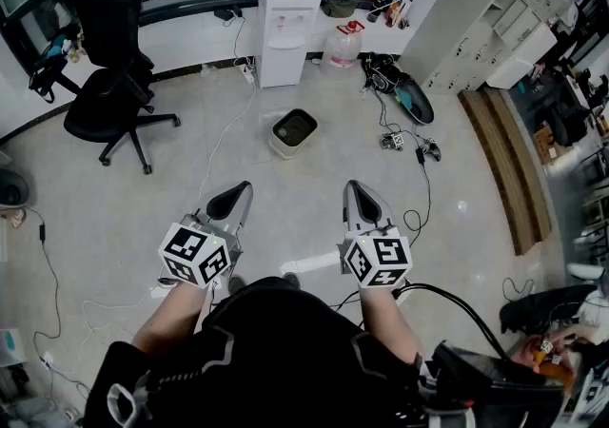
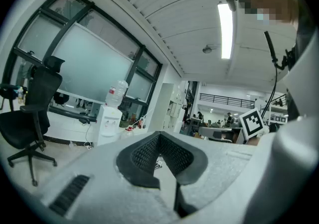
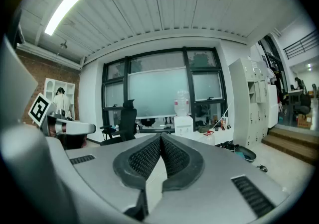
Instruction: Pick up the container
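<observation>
The floor (image 1: 190, 226) was seen from above, with a water dispenser (image 1: 288, 31) set against the far wall. The container (image 1: 294, 130), a squarish tub with a dark inside, was stood on the floor between the dispenser and the person, well apart from both grippers. No long axis was shown by its rim. It was placed ahead of the gap between the left gripper (image 1: 234, 198) and the right gripper (image 1: 359, 196), so neither could be judged nearer. Both grippers were pressed together with nothing pinched and were pointed level across the room, above the container; a forward, downward reach was judged to be needed.
</observation>
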`<state>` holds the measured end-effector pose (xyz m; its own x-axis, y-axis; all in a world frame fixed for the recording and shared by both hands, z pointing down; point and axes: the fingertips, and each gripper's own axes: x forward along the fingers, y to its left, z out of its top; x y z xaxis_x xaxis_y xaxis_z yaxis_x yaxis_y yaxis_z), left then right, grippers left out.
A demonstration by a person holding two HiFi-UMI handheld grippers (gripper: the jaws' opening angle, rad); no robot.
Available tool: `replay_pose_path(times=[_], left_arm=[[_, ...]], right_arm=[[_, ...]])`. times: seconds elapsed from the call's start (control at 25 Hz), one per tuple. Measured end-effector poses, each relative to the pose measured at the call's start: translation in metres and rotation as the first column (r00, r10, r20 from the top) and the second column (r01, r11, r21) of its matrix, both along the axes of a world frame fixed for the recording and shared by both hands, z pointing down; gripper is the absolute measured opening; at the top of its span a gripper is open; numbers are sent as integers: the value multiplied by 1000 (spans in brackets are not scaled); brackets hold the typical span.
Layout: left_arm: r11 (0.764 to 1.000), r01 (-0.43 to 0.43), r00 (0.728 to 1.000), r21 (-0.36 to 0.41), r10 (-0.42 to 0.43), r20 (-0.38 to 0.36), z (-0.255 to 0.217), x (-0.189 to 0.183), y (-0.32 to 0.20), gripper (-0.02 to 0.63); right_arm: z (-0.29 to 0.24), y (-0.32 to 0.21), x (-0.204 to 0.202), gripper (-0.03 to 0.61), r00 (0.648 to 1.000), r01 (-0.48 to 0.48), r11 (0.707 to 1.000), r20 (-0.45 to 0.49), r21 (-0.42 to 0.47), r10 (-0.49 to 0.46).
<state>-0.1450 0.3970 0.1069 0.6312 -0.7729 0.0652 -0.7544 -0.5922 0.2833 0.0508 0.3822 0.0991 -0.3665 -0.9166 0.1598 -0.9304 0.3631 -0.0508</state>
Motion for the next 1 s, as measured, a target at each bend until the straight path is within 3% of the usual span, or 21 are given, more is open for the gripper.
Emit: replay_pose_path(times=[0.32, 1.0], left_arm=[[999, 45, 998, 0, -45, 41, 6, -5, 7, 8], [999, 12, 1000, -31, -12, -6, 26, -49, 12, 8]], right_arm=[[-7, 6, -3, 8, 1000, 10, 1000, 29, 16, -10], [-1, 20, -55, 9, 999, 25, 1000, 41, 9, -25]])
